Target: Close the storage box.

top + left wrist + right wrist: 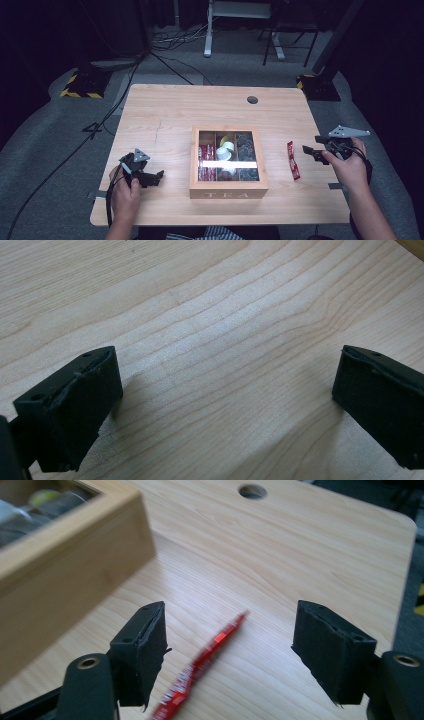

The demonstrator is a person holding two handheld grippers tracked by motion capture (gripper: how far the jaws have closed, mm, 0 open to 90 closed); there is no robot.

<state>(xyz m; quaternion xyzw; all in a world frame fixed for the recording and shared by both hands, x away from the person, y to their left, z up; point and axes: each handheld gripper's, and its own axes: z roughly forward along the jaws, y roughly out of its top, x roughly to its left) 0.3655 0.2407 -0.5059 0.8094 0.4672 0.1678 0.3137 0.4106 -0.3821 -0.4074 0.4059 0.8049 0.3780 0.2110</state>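
A wooden tea box [228, 191] with a glass lid and the word TEA on its front stands at the table's middle; sachets and pods show through the glass. A slim red sachet [293, 160] lies flat on the table to the box's right. My right gripper [312, 146] hovers just right of the sachet, open and empty. In the right gripper view the red sachet [210, 655] lies on the wood below and between the spread jaws, with the tea box [70, 565] at the left. My left gripper [159, 176] rests low at the front left, open over bare wood [220, 360].
The table [165, 115] has a round cable hole [252, 99] near its far edge. Its right edge runs close behind my right hand. Cables, a yellow-black striped foot [80, 87] and stand legs lie on the grey floor beyond.
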